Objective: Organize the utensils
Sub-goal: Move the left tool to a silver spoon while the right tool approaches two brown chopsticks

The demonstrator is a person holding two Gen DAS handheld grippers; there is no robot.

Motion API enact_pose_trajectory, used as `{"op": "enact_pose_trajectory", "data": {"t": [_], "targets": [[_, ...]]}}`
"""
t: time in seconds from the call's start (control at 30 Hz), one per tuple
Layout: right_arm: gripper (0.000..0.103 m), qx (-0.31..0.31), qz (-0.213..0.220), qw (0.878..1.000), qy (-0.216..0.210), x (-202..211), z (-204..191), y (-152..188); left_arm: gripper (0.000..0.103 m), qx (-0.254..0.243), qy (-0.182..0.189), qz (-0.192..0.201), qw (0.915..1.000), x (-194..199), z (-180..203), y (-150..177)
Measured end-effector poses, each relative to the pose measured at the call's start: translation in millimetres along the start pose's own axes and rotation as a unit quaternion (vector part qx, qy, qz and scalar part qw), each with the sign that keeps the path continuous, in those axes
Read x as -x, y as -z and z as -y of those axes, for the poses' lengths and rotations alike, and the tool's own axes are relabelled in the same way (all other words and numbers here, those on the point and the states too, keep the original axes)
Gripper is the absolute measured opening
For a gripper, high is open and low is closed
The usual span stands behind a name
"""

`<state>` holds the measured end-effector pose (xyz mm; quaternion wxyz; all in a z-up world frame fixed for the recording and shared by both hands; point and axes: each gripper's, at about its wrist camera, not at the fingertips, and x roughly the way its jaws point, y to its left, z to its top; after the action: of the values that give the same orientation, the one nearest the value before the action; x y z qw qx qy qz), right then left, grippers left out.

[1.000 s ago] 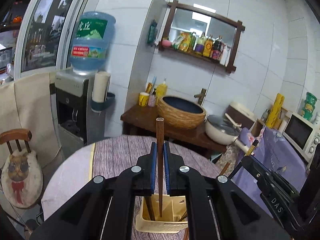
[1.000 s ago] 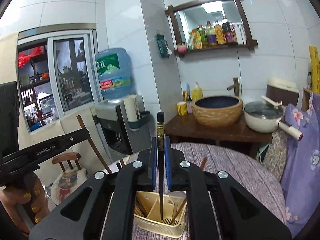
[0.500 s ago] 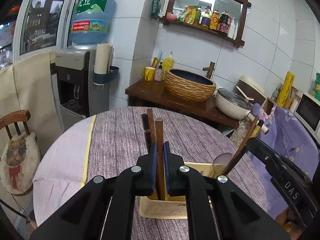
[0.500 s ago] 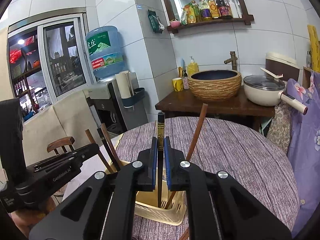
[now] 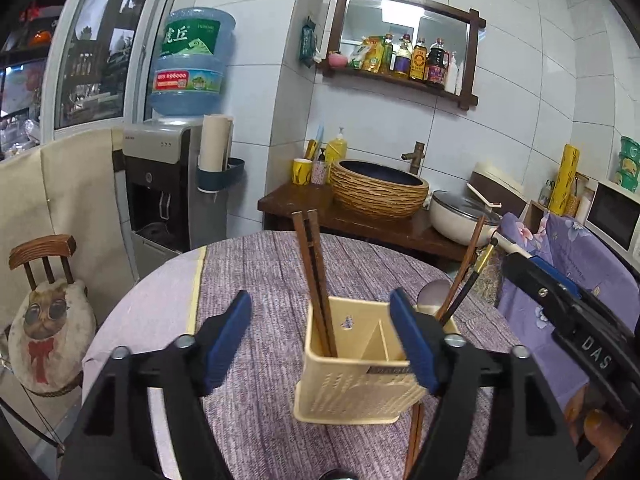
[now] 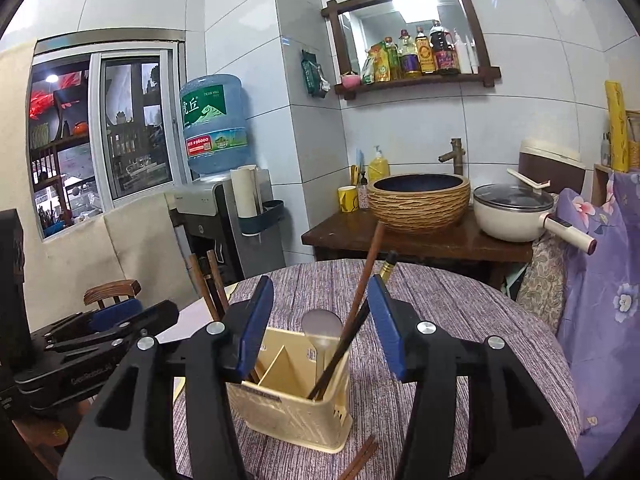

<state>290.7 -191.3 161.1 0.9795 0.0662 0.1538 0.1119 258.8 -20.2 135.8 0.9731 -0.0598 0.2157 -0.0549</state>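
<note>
A cream utensil holder (image 5: 356,368) (image 6: 296,408) stands on the round table's purple cloth (image 5: 248,280). My left gripper (image 5: 320,308) is opening, its jaws wide apart on either side of the brown chopsticks (image 5: 312,272), which stand loose in the holder's left compartment. My right gripper (image 6: 320,308) is opening too. A brown chopstick (image 6: 368,276), a black gold-banded one (image 6: 386,270) and a spoon (image 6: 320,324) lean free in the compartment below it. Each gripper shows in the other's view: right gripper (image 5: 532,272), left gripper (image 6: 160,316).
Loose chopsticks (image 6: 360,456) lie on the cloth at the holder's near side. Left of the table are a small chair with a cat cushion (image 5: 44,328) and a water dispenser (image 5: 168,184). Behind stands a wooden stand with a woven basin (image 5: 380,192) and a pot (image 5: 460,216).
Both grippers sank toward the holder, then opened. The chopstick each one gripped now stands loose in the holder.
</note>
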Motion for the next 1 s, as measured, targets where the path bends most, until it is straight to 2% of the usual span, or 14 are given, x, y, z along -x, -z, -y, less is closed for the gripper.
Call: {"op": "enact_pose_trajectory", "data": {"t": [0.03,0.1,0.17,0.23,0.27,0.43,0.67,0.83,1.0], "targets": [[0.061,0.001,0.000,1.000,-0.002,4.9,-0.6,3.3,0.085,0.001,-0.005,0.005,1.0000,4.2,-2.5,4.8],[0.065,0.008,0.001,1.000,0.001,16.6,-1.9,12.0,0.091,0.004,-0.008,0.008,0.9999,10.8,-7.4,14.1],[0.065,0.019,-0.004,1.000,0.013,26.2,-2.8,23.7,0.093,0.006,-0.008,-0.004,0.9999,13.2,-12.3,24.1],[0.075,0.024,-0.016,0.999,0.024,31.8,-1.0,36.0,0.093,0.011,-0.010,-0.015,0.9998,15.4,-17.2,33.2],[0.077,0.027,-0.023,0.999,0.027,32.5,-0.2,41.2,0.093,0.013,-0.013,-0.021,0.9996,15.4,-19.9,39.6],[0.082,0.045,-0.093,0.992,0.072,23.5,6.5,83.1,0.094,0.012,-0.037,-0.052,0.9979,15.5,-29.7,71.8],[0.082,0.005,-0.212,0.971,0.107,-6.6,29.9,142.0,0.094,0.020,-0.069,-0.091,0.9932,19.8,-49.9,115.2],[0.082,0.002,-0.255,0.961,0.103,-25.7,23.6,165.4,0.094,0.024,-0.073,-0.115,0.9904,19.6,-58.1,135.9],[0.082,0.032,-0.283,0.952,0.113,-46.0,2.1,178.5,0.094,0.024,-0.068,-0.116,0.9906,22.2,-58.5,139.5]]}}
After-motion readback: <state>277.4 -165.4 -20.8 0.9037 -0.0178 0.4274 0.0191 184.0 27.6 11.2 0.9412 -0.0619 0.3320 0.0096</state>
